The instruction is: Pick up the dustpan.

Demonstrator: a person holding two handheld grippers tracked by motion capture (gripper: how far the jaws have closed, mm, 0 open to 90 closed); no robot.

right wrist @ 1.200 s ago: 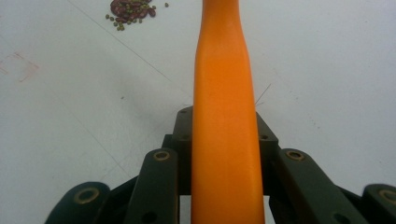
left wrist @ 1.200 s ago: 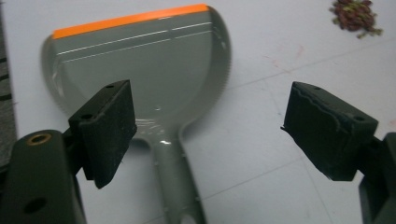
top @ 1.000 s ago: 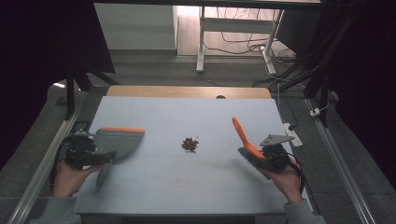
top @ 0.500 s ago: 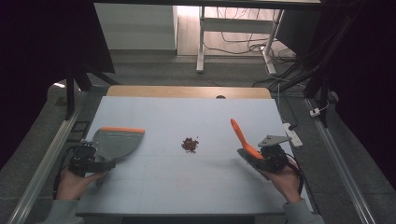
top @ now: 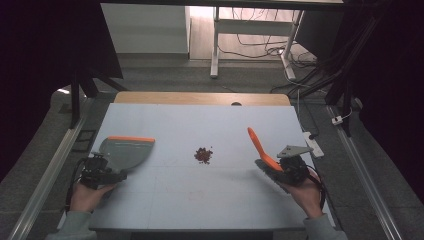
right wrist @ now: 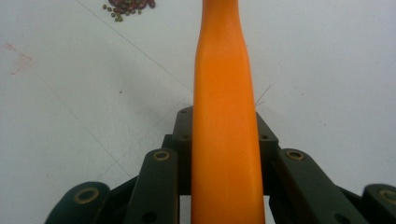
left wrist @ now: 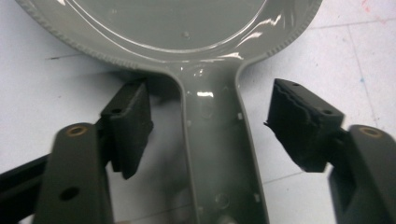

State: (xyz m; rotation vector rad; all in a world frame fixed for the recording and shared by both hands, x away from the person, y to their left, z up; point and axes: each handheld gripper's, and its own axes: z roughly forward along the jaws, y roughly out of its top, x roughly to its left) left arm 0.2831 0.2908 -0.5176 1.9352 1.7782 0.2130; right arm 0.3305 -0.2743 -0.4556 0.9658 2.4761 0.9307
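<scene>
The work in hand looks like sweeping a small pile of beans (top: 203, 155) into a dustpan (top: 124, 152), and it stands at the gripping stage: one tool is held, the other is not yet.

The right tongs (top: 274, 169) are clenched on the orange brush handle (right wrist: 226, 116); in the right gripper view the handle runs straight up between the jaws, and the beans (right wrist: 130, 6) lie ahead of it and off to one side at the top of the view. In the high view the brush (top: 260, 147) sits near the right edge of the desk (top: 210, 120), tilted up off the surface, well apart from the pile.

The left tongs (left wrist: 210, 135) are released. Their jaws stand wide on either side of the grey dustpan handle (left wrist: 217, 149), neither pad touching it, with the pan lying flat on the desk near the left edge, its orange lip turned towards the far side.

The beans rest around the middle of the desk, between the two tools and apart from both.

The next move, I judge, calls for closing the left tongs squarely on the dustpan handle, then bringing the pan's mouth up just beside the pile while the brush comes in from the right.
</scene>
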